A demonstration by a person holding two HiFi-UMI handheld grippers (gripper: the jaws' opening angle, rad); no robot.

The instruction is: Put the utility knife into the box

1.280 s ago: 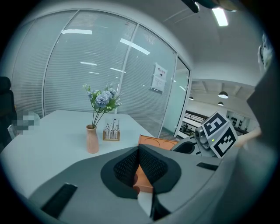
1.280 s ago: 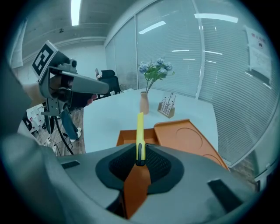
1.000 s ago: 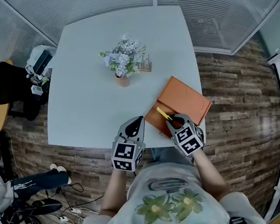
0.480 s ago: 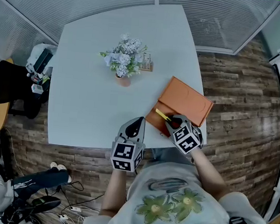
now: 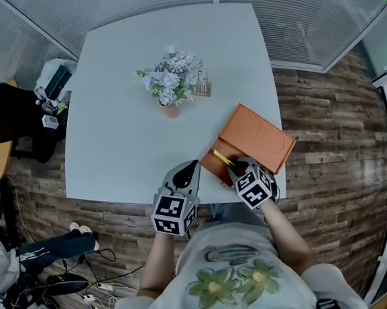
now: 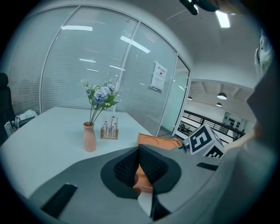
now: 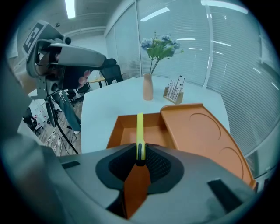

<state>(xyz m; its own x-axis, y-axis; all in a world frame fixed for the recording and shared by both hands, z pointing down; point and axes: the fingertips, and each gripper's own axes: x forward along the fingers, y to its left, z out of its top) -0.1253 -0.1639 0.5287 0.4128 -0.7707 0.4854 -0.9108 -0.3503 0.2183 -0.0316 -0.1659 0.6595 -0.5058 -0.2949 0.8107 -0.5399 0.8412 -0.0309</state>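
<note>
A yellow utility knife (image 7: 140, 129) sticks out from between the jaws of my right gripper (image 7: 140, 152), which is shut on its dark rear end. The knife points into the open orange box (image 7: 117, 131), whose lid (image 7: 201, 135) lies folded back to the right. In the head view the knife (image 5: 223, 158) hangs over the box (image 5: 210, 164) at the table's near right corner, with my right gripper (image 5: 239, 168) just behind it. My left gripper (image 5: 191, 166) hovers left of the box, pads together and empty; its tips (image 6: 139, 151) point past the box (image 6: 155, 141).
A pink vase of flowers (image 5: 169, 108) and a small card holder (image 5: 200, 88) stand mid-table on the white table (image 5: 113, 143). The table's near edge runs just under both grippers. Chairs and cables sit on the wooden floor at the left (image 5: 21, 128).
My right gripper has sunk a little toward the box with the knife still in it. The left gripper has stayed where it was.
</note>
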